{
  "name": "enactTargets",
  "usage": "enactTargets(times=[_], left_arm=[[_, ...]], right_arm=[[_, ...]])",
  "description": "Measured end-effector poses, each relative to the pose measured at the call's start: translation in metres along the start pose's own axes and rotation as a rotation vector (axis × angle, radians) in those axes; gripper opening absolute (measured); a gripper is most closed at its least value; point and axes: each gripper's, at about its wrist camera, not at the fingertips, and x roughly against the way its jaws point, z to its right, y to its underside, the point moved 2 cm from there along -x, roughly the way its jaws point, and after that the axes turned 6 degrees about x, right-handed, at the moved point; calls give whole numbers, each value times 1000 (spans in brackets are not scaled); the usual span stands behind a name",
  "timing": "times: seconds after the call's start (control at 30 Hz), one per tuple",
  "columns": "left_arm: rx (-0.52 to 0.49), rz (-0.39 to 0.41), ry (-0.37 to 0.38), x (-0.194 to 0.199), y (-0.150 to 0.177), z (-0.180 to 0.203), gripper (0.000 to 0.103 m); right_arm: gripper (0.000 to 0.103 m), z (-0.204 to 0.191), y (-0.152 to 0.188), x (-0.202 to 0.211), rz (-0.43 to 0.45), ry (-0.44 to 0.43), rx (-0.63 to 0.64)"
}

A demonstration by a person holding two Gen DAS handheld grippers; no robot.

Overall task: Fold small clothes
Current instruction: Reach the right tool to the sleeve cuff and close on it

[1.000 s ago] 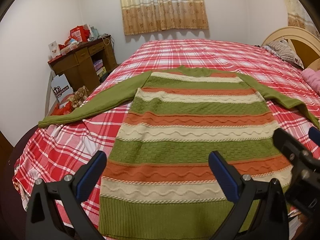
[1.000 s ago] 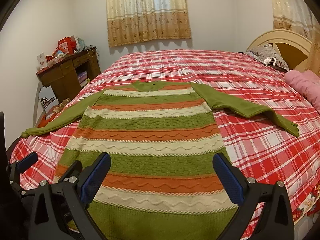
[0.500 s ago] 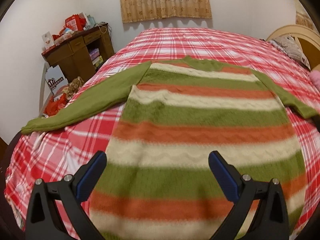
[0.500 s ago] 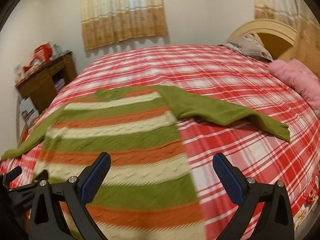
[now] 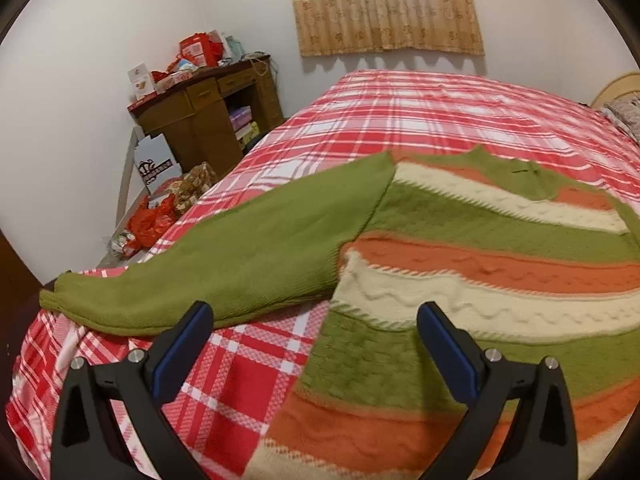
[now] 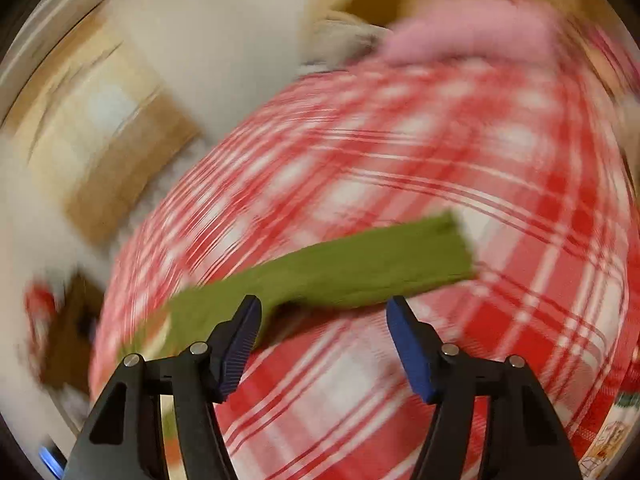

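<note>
Motion blur smeared the whole right wrist view, leaving the red-and-white plaid bedspread (image 6: 400, 152) and the green knitted sleeve (image 6: 360, 268) soft-edged, while the left wrist view's right and lower edges cut off the green, orange and cream striped knitted sweater (image 5: 500, 280).

Right wrist feed is heavily motion-blurred; I see the right gripper (image 6: 324, 320) with jaws spread wide, nothing between them; a green sleeve (image 6: 360, 268) lies flat on the red plaid bedspread (image 6: 460, 152), just ahead of the blue fingertips (image 6: 244, 328); pink bedding (image 6: 472, 32) at the far edge; tan curtain (image 6: 100, 152) at left.
</note>
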Motion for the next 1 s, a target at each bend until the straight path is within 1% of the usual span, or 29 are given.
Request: enactTargets(times=[0.07, 0.13, 0.23, 0.3, 0.37, 0.43, 0.5, 0.57, 0.6, 0.63, 0.7, 0.73, 0.8, 0.9, 0.93, 1.0], left_arm=[[16, -9, 8, -6, 9, 0, 103], [14, -29, 9, -11, 11, 3, 103], [28, -32, 22, -8, 11, 1, 103], [40, -46, 41, -11, 11, 2, 103], [71, -68, 76, -14, 11, -3, 103], [116, -91, 115, -20, 10, -7, 103], [124, -93, 124, -21, 11, -6, 103], [111, -84, 107, -22, 10, -8, 103], [105, -82, 99, -22, 10, -7, 103], [101, -79, 94, -22, 10, -7, 103], [103, -78, 96, -22, 10, -8, 103], [106, -81, 100, -23, 11, -8, 103], [111, -82, 106, -24, 11, -8, 103], [109, -82, 104, -24, 11, -8, 103], [109, -82, 104, -24, 11, -7, 103], [109, -82, 104, -24, 11, -6, 103]], right_arm=[[66, 31, -9, -4, 18, 56, -68], [66, 46, -20, -11, 34, 106, -51], [66, 51, -32, -27, 23, 147, -3], [65, 53, -36, -43, -11, 176, 27], [65, 55, -35, -63, -51, 207, 46], [65, 54, -30, -68, -22, 237, 73], [65, 49, -29, -73, -17, 270, 121], [59, 39, -24, -78, -36, 317, 224], [50, 34, -21, -80, -46, 330, 275], [45, 30, -19, -81, -50, 334, 308], [18, 28, -19, -82, -58, 301, 351], [13, 28, -20, -82, -64, 285, 355], [9, 30, -22, -81, -70, 255, 345], [7, 35, -26, -76, -70, 188, 262], [6, 37, -30, -71, -61, 149, 220], [6, 34, -37, -62, -37, 108, 185]])
